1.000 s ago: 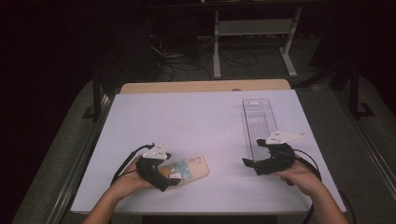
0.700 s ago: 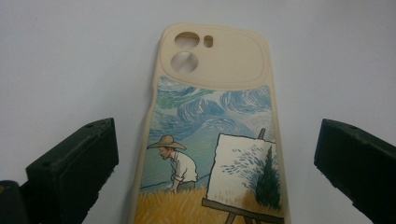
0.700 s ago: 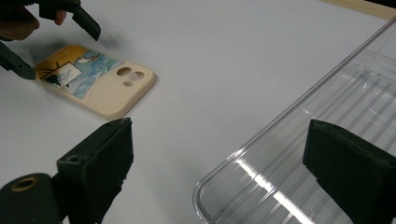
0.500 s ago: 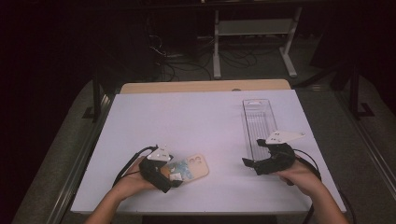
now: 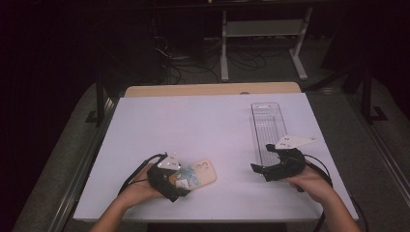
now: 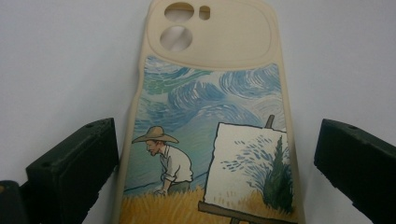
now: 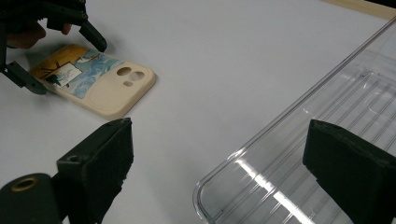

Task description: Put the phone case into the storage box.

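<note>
Bench (image 5: 212, 121) edge first: the phone case (image 5: 199, 173) lies flat near the front edge on my left side, well clear of the left edge and with a wide stretch of bare white surface beyond it toward the far side. Between the case and the clear tray (image 5: 269, 126) there is open room, nothing lying in it.

Left gripper (image 5: 180, 185): I have it low over the near end of the case. In the left gripper view the case (image 6: 210, 121) runs away from me between the jaws, camera cutouts at the far end, painted picture of a man in a straw hat and an easel at the near end. Jaws spread wide, one on each side of the case; a strip of bench shows between each jaw and the case edge, so no grip.

Right gripper (image 5: 263, 159): held at the near end of the tray, just beside its left wall as the high view shows it. Jaws parted wide, clamping nothing. In the right gripper view the tray's rounded near corner (image 7: 261, 182) sits between the jaws, and the case (image 7: 100, 81) lies farther off with the left gripper (image 7: 58, 51) over its printed end.

Tray: long, narrow, transparent, ribbed floor, lying lengthwise toward the far edge on the right side of the bench, close to the right edge. I see nothing inside it.
</note>
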`<state>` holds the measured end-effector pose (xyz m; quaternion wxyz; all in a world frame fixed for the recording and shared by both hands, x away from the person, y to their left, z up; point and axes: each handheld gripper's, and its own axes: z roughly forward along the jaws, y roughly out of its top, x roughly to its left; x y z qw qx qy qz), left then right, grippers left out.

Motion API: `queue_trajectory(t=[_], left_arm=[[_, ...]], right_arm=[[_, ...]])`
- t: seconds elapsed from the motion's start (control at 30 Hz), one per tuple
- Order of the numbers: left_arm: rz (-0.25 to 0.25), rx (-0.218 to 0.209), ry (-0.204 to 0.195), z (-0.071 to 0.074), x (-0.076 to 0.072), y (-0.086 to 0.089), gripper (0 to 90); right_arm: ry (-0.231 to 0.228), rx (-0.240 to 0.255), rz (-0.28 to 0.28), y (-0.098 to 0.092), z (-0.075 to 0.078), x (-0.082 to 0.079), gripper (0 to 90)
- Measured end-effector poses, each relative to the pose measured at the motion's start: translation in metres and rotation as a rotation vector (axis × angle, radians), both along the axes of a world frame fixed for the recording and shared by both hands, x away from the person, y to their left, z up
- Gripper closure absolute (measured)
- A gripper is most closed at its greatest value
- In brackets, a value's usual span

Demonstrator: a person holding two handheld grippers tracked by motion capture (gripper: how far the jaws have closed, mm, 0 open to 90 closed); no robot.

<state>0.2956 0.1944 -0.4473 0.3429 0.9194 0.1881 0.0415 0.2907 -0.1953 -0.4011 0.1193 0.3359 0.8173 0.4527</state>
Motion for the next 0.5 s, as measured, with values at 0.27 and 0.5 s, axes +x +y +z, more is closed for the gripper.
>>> queue_trajectory(t=[0.27, 0.5], left_arm=[[-0.003, 0.012, 0.001, -0.002, -0.0001, -0.0007, 0.0], [-0.014, 0.036, -0.035, -0.0028, -0.0016, -0.0004, 2.0]], right_arm=[[0.0, -0.001, 0.0, 0.0001, 0.0, -0.0001, 7.9], [0.003, 0.004, -0.004, 0.0003, 0.0001, -0.0003, 7.9]])
